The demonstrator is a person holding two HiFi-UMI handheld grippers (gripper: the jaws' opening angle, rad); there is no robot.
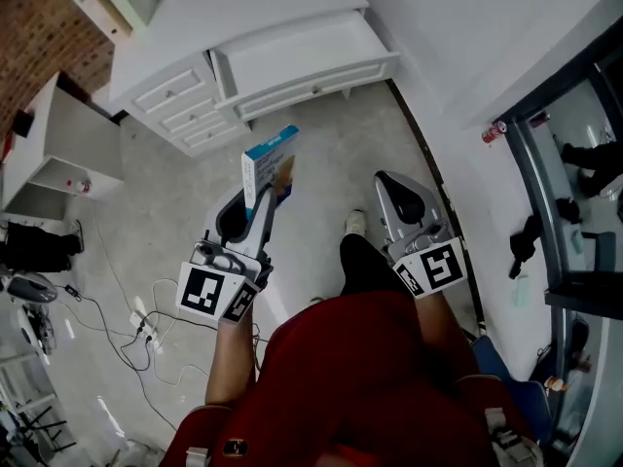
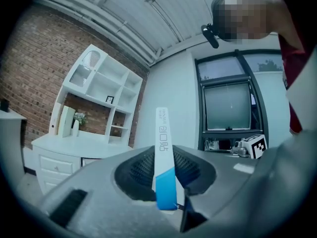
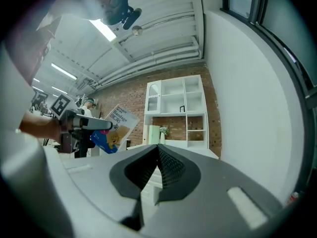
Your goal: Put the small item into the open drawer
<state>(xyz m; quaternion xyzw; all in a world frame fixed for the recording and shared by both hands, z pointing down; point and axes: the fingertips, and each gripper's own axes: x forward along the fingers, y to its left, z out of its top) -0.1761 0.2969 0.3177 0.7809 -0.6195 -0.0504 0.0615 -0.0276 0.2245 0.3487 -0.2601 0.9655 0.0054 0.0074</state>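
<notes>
A person in red holds the left gripper (image 1: 263, 200) clamped on the lower end of a blue-and-white box (image 1: 270, 166), which stands upright over the bare floor (image 1: 321, 154). The task's thing is thus in that grip, short of the furniture. Ahead of the gripper, well apart from it, a white dresser (image 1: 175, 100) has its wide drawer (image 1: 304, 58) pulled out toward the box. The drawer's front edge faces the box across open floor, and its white bottom is in plain sight. The right gripper (image 1: 387, 181) hangs to the other side with its jaws drawn together at the tips on nothing. A white wall (image 1: 458, 76) runs close along its outer side. Cables (image 1: 131, 324) trail over the floor behind and outward of the left gripper.

The left gripper view shows the box (image 2: 162, 133) edge-on, a thin strip pinched between the pads. Beyond it are a white shelf unit (image 2: 99, 95) against a brick wall (image 2: 34, 68) and, off to the right, a dark window (image 2: 230, 105). The right gripper view alone shows the box's printed face (image 3: 118, 124) out to that gripper's left, with the shelf unit (image 3: 176, 105) straight ahead.
</notes>
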